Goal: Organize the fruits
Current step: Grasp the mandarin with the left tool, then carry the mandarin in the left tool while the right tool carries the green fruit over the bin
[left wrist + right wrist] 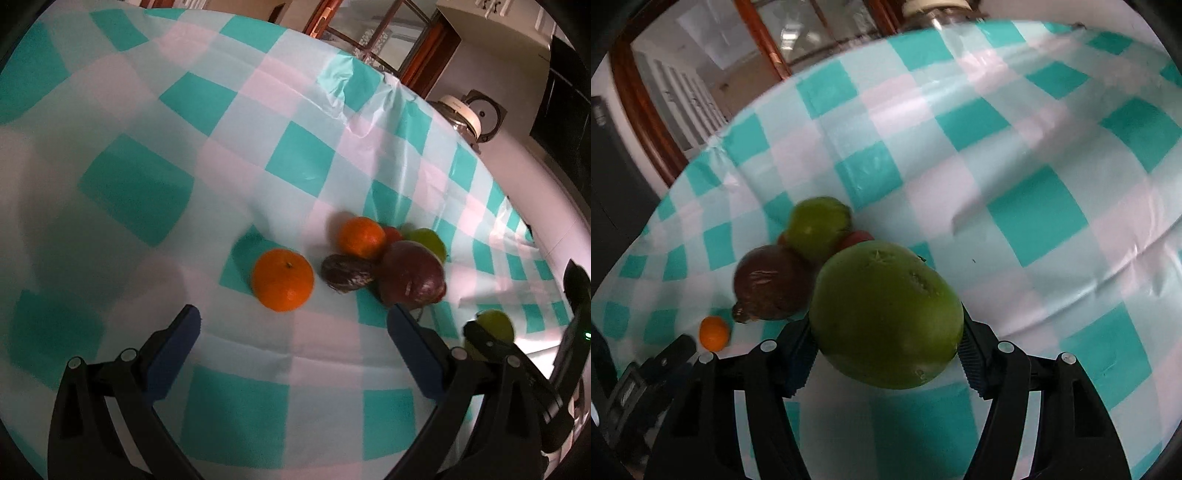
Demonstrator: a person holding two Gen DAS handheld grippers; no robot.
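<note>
My left gripper (293, 317) is open and empty, just short of an orange (282, 280) on the checked tablecloth (147, 129). Behind it lie a second orange (361, 237), a dark wrinkled fruit (347, 274), a dark red fruit (413, 275) and a green fruit (428, 242). My right gripper (886, 339) is shut on a large green fruit (886, 317), held above the cloth. That gripper and its green fruit (495, 325) show at the right of the left wrist view. The right wrist view shows the green fruit (818, 227), the dark red fruit (772, 282) and an orange (714, 333).
The table edge curves along the far side (461, 136), with a wooden-framed cabinet (373, 40) and a round jar (461, 114) beyond it. My left gripper (665, 363) shows at the lower left of the right wrist view.
</note>
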